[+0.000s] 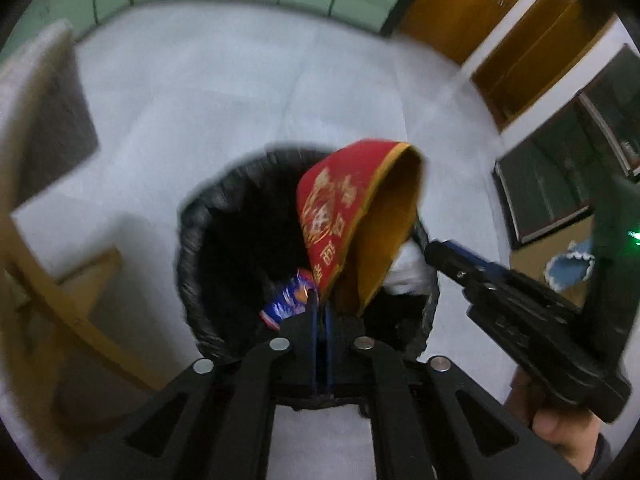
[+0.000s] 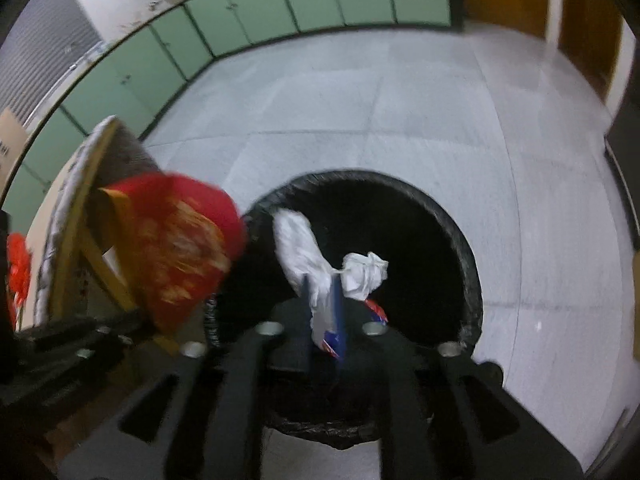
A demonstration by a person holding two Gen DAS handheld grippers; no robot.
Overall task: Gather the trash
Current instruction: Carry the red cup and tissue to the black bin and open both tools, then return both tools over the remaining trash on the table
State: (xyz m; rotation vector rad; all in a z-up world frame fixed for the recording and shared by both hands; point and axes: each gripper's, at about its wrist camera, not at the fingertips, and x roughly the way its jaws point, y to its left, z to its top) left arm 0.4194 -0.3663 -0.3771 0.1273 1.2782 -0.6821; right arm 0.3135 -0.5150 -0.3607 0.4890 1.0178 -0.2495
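A round bin lined with a black bag [image 1: 192,240] stands on the floor below both grippers; it also shows in the right wrist view [image 2: 460,240]. My left gripper [image 1: 320,308] is shut on the edge of a red paper bag with gold print [image 1: 340,208], held over the bin. The red bag shows blurred at the left of the right wrist view [image 2: 180,240]. My right gripper [image 2: 322,292] is shut on crumpled white tissue [image 2: 304,256], over the bin mouth. In the left wrist view it enters from the right [image 1: 436,256]. A blue and red wrapper [image 1: 288,300] lies inside the bin.
Pale tiled floor [image 2: 400,100] surrounds the bin. A wooden chair [image 1: 60,272] stands left of the bin. Green cabinets [image 2: 280,0] line the far wall. Wooden doors [image 1: 500,20] and a dark cabinet [image 1: 560,176] stand at the right.
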